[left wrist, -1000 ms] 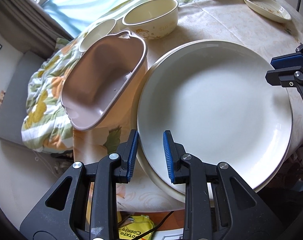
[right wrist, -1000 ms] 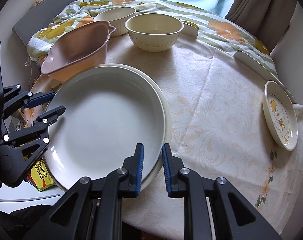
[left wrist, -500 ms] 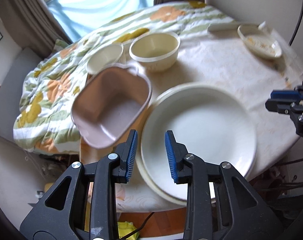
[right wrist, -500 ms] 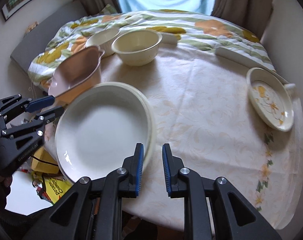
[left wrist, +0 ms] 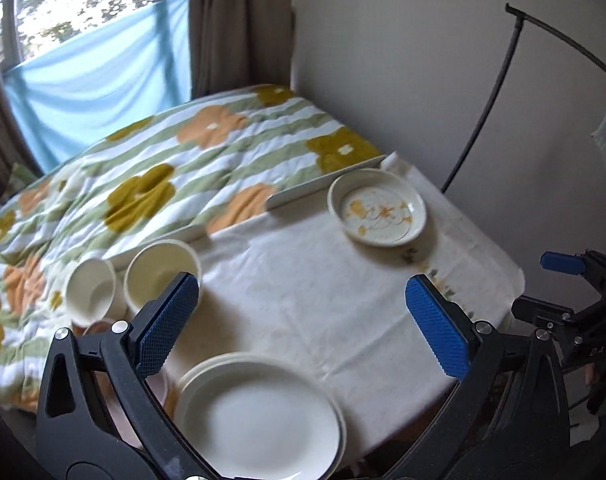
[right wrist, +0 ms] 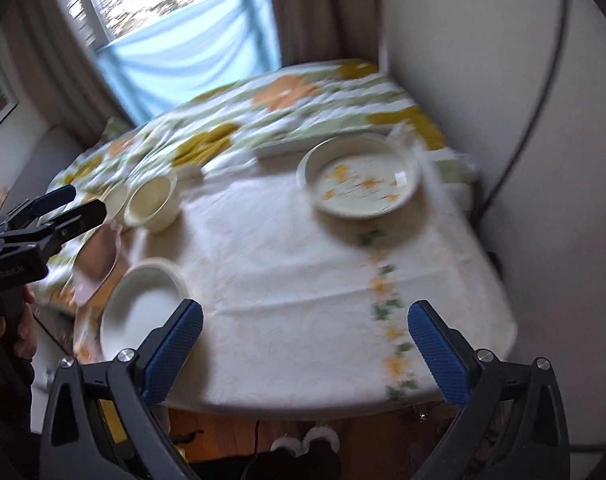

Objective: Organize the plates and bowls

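A: Stacked already? 2 white plates (left wrist: 259,416) nested at the near left edge of the table (left wrist: 303,300), the upper one sitting inside the lower rim.

B: Looks done, that pair. Held by nothing. Left gripper (left wrist: 303,324) spread wide above them, clasping nothing. Right gripper (right wrist: 305,350) also spread wide, empty, poised over the near edge of the cloth.

A: Left to sort?

B: Flower-patterned plate (right wrist: 359,178) alone at the far right corner, well apart from the stack. Probably the next pick, judging by where the right gripper faces.

A: And the bowls?

B: 2 cream bowls (left wrist: 163,270) side by side at the far left edge, touching or nearly so; hard to tell through the blur. Not nested. Pink dish (right wrist: 97,262) between them and the stack, tilted, partly off the table edge by the look of it.

A: So roughly half done?

B: Less, probably. 1 stack made; 1 plate, 2 bowls and the pink dish unsorted. Worth watching the pink dish: perched close to the edge, easy to knock.
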The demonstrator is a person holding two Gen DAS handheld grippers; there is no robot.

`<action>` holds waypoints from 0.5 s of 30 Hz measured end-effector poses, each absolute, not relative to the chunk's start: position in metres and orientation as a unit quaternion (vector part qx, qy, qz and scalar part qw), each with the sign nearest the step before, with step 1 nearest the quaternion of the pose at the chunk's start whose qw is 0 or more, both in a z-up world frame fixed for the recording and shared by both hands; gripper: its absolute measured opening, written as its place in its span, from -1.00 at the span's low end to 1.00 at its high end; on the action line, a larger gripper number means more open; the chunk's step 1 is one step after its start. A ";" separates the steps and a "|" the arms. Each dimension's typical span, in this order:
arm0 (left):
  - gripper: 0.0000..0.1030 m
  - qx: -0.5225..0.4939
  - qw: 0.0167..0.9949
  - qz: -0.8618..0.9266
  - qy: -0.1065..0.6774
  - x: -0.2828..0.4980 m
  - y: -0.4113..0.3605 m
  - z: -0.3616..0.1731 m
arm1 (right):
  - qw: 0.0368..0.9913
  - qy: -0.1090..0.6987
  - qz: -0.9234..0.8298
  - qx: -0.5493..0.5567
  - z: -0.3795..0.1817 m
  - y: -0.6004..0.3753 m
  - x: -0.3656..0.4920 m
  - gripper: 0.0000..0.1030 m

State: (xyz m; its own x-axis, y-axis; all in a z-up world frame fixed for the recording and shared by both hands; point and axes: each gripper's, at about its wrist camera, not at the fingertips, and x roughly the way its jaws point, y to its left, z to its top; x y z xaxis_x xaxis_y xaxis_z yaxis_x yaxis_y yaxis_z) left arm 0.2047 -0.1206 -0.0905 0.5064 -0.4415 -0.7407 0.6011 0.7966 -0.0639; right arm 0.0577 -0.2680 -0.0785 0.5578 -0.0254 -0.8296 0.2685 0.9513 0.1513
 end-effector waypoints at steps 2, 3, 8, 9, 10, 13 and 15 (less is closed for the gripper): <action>1.00 0.100 0.854 -0.323 0.395 0.221 -0.142 -0.084 | 0.878 0.444 -0.106 0.146 -0.065 -0.286 0.056 0.99; 1.00 0.103 0.851 -0.330 0.395 0.229 -0.152 -0.081 | 0.879 0.438 -0.112 0.154 -0.061 -0.295 0.057 0.99; 1.00 0.110 0.826 -0.364 0.416 0.278 -0.206 -0.089 | 0.872 0.436 -0.122 0.185 -0.066 -0.339 0.079 0.99; 1.00 0.111 0.821 -0.367 0.423 0.287 -0.215 -0.093 | 0.869 0.438 -0.118 0.196 -0.072 -0.347 0.085 0.99; 1.00 0.109 0.815 -0.370 0.431 0.298 -0.225 -0.100 | 0.867 0.439 -0.114 0.206 -0.078 -0.353 0.090 0.99; 0.99 0.113 0.798 -0.376 0.456 0.325 -0.251 -0.127 | 0.855 0.446 -0.097 0.246 -0.105 -0.373 0.109 0.98; 0.85 0.115 0.785 -0.381 0.475 0.341 -0.265 -0.149 | 0.846 0.453 -0.086 0.268 -0.125 -0.382 0.124 0.93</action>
